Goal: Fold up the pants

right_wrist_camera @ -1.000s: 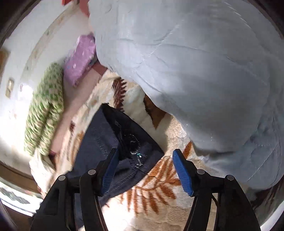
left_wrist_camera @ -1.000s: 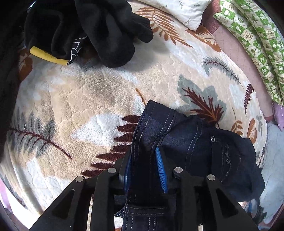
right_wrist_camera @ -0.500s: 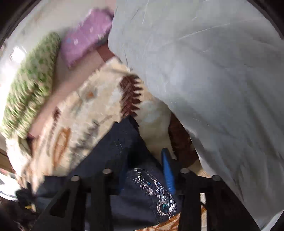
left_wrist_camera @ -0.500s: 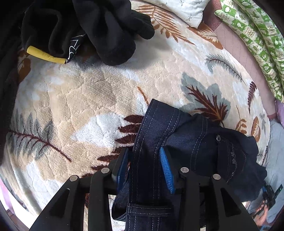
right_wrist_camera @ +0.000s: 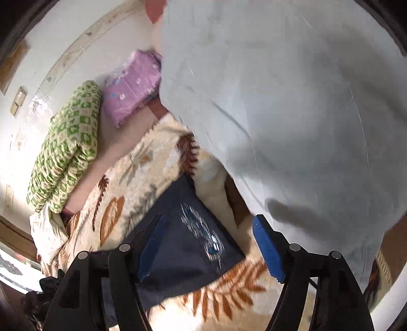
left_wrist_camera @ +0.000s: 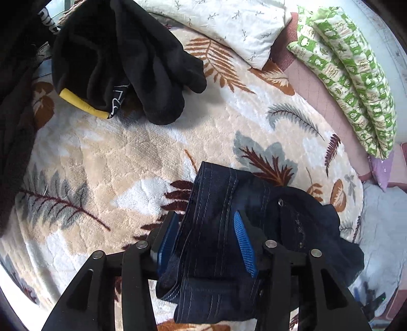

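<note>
Dark blue jeans (left_wrist_camera: 254, 229) lie bunched on a leaf-patterned blanket (left_wrist_camera: 127, 152). My left gripper (left_wrist_camera: 206, 242) is shut on a thick fold of the jeans, which hangs between its blue pads and drapes over the jaws. In the right wrist view the jeans (right_wrist_camera: 183, 236) lie flat on the blanket, blurred. My right gripper (right_wrist_camera: 208, 247) is open above them, its jaws wide apart and nothing between the pads.
A pile of black clothes with a yellow strip (left_wrist_camera: 122, 56) lies at the back left. A white pillow (left_wrist_camera: 229, 23), a green patterned quilt (left_wrist_camera: 356, 76) and a pink bundle (right_wrist_camera: 132, 86) line the bed's far side. A light blue duvet (right_wrist_camera: 292, 101) bulks close on the right.
My right gripper had closed over the jeans half a second ago and now stands open again. The left gripper keeps its hold and has lifted slightly, showing more of the bed.
</note>
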A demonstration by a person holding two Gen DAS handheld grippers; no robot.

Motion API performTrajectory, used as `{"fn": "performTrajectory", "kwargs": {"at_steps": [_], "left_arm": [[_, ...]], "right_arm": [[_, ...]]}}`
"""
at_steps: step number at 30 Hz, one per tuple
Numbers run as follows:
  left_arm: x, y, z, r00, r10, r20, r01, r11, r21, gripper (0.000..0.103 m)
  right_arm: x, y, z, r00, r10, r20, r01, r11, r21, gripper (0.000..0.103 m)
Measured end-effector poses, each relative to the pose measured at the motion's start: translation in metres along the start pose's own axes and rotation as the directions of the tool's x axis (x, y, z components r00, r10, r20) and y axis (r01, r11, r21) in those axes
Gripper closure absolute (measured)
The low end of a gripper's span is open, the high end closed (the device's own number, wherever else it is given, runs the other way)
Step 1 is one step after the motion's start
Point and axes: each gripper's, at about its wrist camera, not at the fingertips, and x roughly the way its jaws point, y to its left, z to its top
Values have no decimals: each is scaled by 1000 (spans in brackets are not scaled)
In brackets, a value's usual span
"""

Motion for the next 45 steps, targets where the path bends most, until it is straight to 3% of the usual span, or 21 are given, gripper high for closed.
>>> {"fn": "performTrajectory", "kwargs": {"at_steps": [2, 7, 9, 12, 16, 18, 20, 22, 27, 30, 33, 35, 37, 41, 45], "left_arm": [[-14, 7, -14, 1000, -24, 17, 24, 1000, -11, 46], [-38, 28, -65, 995, -101, -2, 101, 995, -26, 34], [-39, 31, -81, 993, -118, -19, 118, 993, -14, 32], [-25, 28, -95, 990, -134, -53, 133, 991, -14, 32], [-3, 22, -106, 985, -151, -80, 149, 988, -27, 23], [8, 22, -107, 985, -141, -98, 137, 990, -47, 23], [14, 29, -115, 972, -190, -139, 175, 978, -111, 24], [9, 35, -127, 959, -251, -134, 228, 960, -165, 23], [11, 31, -118, 983, -171, -72, 162, 980, -118, 25], [26, 30, -107, 976, -204, -82, 188, 967, -173, 33], [34, 26, -103, 983, -167, -76, 151, 972, -181, 43], [33, 26, -103, 987, -143, -73, 128, 975, -182, 75], [34, 29, -103, 982, -171, -78, 151, 965, -214, 83], [21, 33, -97, 982, -172, -75, 152, 964, -219, 91], [-17, 28, -100, 986, -165, -28, 158, 972, -171, 92]], "right_arm": [[16, -21, -22, 996, -15, -90, 23, 995, 93, 30], [45, -43, -48, 986, 119, -113, -82, 954, 289, 30], [55, -37, -53, 982, 143, -122, -99, 945, 311, 29], [61, -26, -57, 989, 115, -93, -83, 951, 298, 23], [57, -23, -64, 990, 120, -69, -92, 944, 316, 22], [56, -26, -66, 991, 124, -58, -97, 936, 340, 22], [54, -30, -68, 991, 130, -46, -102, 919, 381, 23], [51, -34, -71, 986, 158, -51, -123, 901, 415, 23], [56, -34, -71, 984, 168, -51, -129, 890, 437, 22], [59, -35, -71, 984, 178, -21, -148, 873, 466, 22], [63, -38, -70, 982, 187, 3, -165, 858, 487, 23], [63, -37, -69, 987, 160, 12, -145, 858, 493, 37], [65, -35, -67, 990, 142, -10, -121, 877, 465, 90], [52, -29, -69, 989, 147, -7, -130, 894, 430, 92], [14, -10, -71, 979, 200, 28, -196, 910, 364, 93]]}}
